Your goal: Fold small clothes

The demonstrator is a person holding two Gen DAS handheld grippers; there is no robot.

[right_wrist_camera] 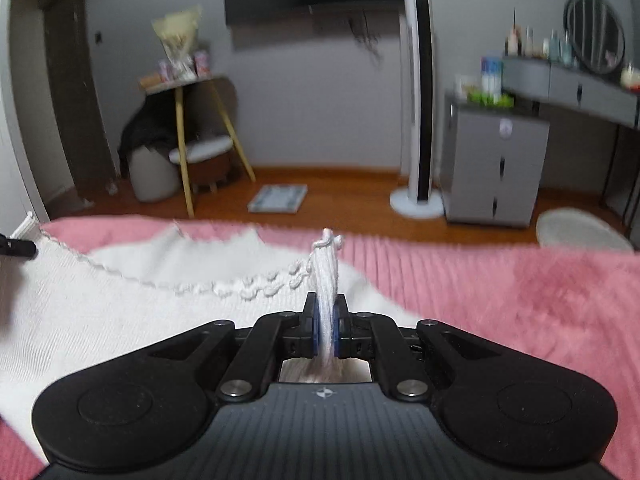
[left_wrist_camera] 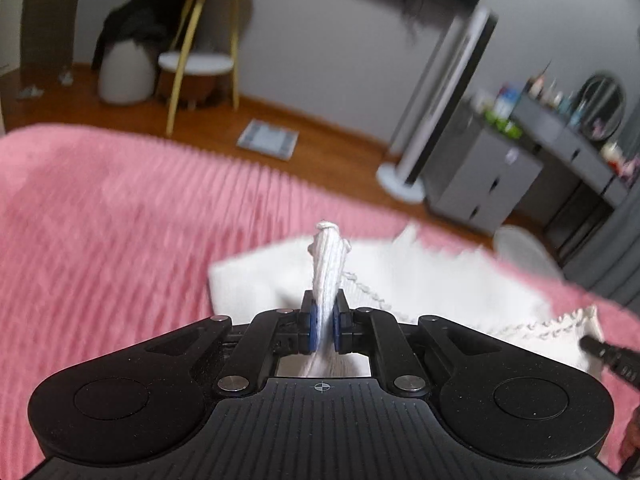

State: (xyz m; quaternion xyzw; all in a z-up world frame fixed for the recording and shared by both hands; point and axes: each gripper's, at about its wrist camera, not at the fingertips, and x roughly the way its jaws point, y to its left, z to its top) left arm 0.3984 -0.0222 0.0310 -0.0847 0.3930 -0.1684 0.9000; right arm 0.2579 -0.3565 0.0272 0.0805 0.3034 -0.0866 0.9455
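A small white knit garment (left_wrist_camera: 440,280) with a scalloped trim lies on the pink ribbed bedspread (left_wrist_camera: 120,220). My left gripper (left_wrist_camera: 325,304) is shut on a pinched fold of it, which sticks up between the pads. The garment also shows in the right wrist view (right_wrist_camera: 100,312), spread to the left. My right gripper (right_wrist_camera: 326,312) is shut on another pinched fold of its trimmed edge. The other gripper's tip shows at the right edge of the left wrist view (left_wrist_camera: 608,356) and at the left edge of the right wrist view (right_wrist_camera: 16,248).
Beyond the bed's far edge is a wooden floor with a bathroom scale (right_wrist_camera: 278,198), a tower fan (right_wrist_camera: 418,120), a grey drawer unit (right_wrist_camera: 496,168), a dressing table (right_wrist_camera: 580,84) and a stool under a side table (right_wrist_camera: 200,152).
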